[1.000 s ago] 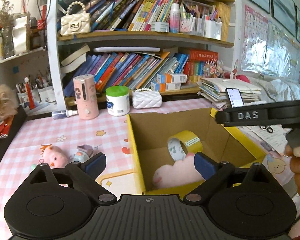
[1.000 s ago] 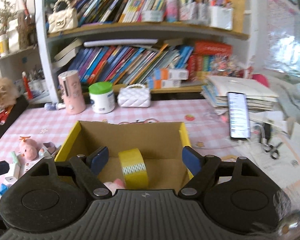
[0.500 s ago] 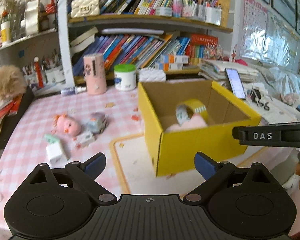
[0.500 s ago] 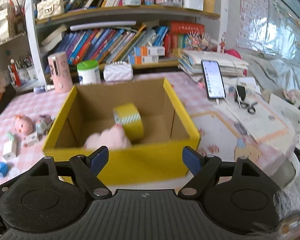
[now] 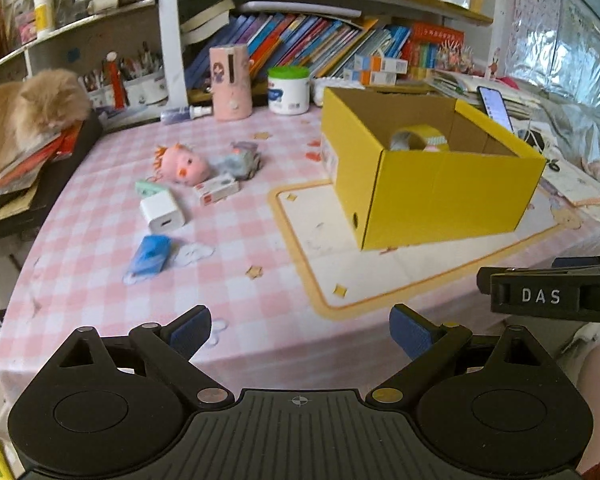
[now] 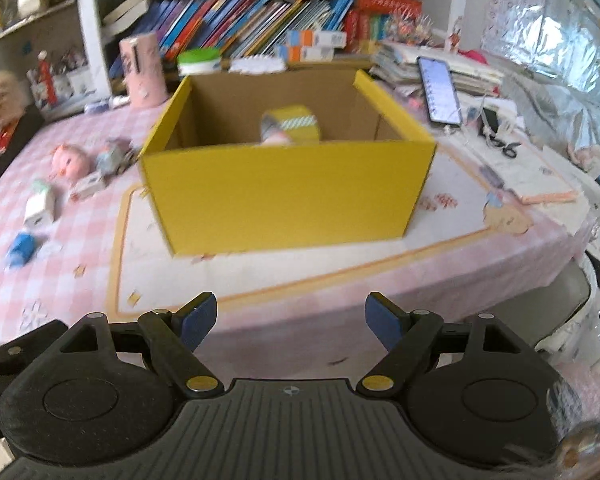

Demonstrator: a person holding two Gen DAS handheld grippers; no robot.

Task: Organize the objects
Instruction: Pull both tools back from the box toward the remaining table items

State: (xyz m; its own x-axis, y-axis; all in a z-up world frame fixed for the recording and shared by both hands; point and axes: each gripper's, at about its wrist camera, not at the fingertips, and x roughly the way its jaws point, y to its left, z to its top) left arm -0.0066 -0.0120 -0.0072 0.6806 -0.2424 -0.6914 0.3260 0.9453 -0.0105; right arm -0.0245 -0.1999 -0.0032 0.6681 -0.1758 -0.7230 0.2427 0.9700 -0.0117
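Observation:
A yellow cardboard box (image 5: 440, 196) (image 6: 284, 192) stands open-topped on the pink checked tablecloth with a roll of yellow tape (image 5: 420, 138) (image 6: 292, 124) inside. To its left lie a pink doll head (image 5: 180, 164), a small toy car (image 5: 244, 158), a white charger (image 5: 162, 210), a little white and red box (image 5: 218, 190) and a blue piece (image 5: 150, 256). My left gripper (image 5: 300, 328) is open and empty over the table's near edge. My right gripper (image 6: 291, 322) hangs in front of the box, its jaws opening with nothing between them.
A fluffy cat (image 5: 24, 112) lies on papers at the far left. A pink cylinder (image 5: 230, 82) and a white jar (image 5: 289, 90) stand behind the toys under bookshelves. A phone (image 6: 440, 90), scissors (image 6: 504, 148) and papers crowd the right side.
Both grippers have drawn back from over the box and sunk lower. The box now stands farther off and the table's front edge has come into view.

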